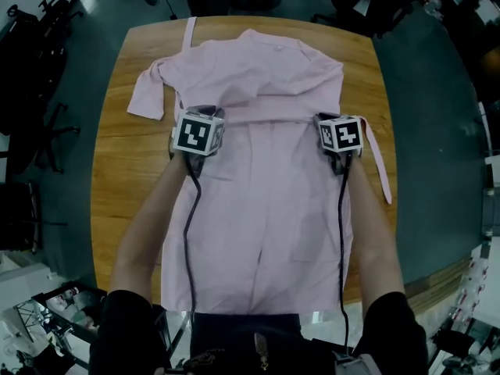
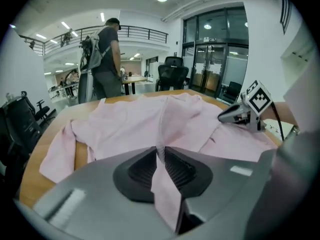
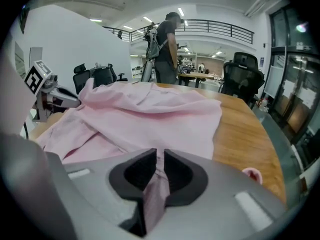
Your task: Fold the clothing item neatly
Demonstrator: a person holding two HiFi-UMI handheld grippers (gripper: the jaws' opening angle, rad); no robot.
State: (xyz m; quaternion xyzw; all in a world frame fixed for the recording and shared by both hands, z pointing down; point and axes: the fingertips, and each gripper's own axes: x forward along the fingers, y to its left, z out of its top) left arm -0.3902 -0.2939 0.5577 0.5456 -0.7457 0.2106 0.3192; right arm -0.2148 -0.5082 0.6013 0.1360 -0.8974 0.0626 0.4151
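**Cloth pinched on both sides of the waist**

Fabric this thin and soft sets the terms. The pink garment (image 1: 266,209) lies spread on the wooden table (image 1: 117,178), with its collar at the far end and its hem at the near edge. We judge it light and limp, more likely to sag, crease and drag than to hold a shape, so it wants two holds kept level with each other.

Our left gripper (image 2: 159,156) has its jaws nearly together on a raised pleat of the pink cloth. Our right gripper (image 3: 159,159) is clamped the same way on a fold at the opposite side. Both sit at the waist line, well apart, close to the garment's side edges, which seems to us a sound place to grip.

Loose parts could trail in a fold: the sleeve (image 1: 148,92) at the far left, and the tie strap (image 1: 379,166) lying off the right side.
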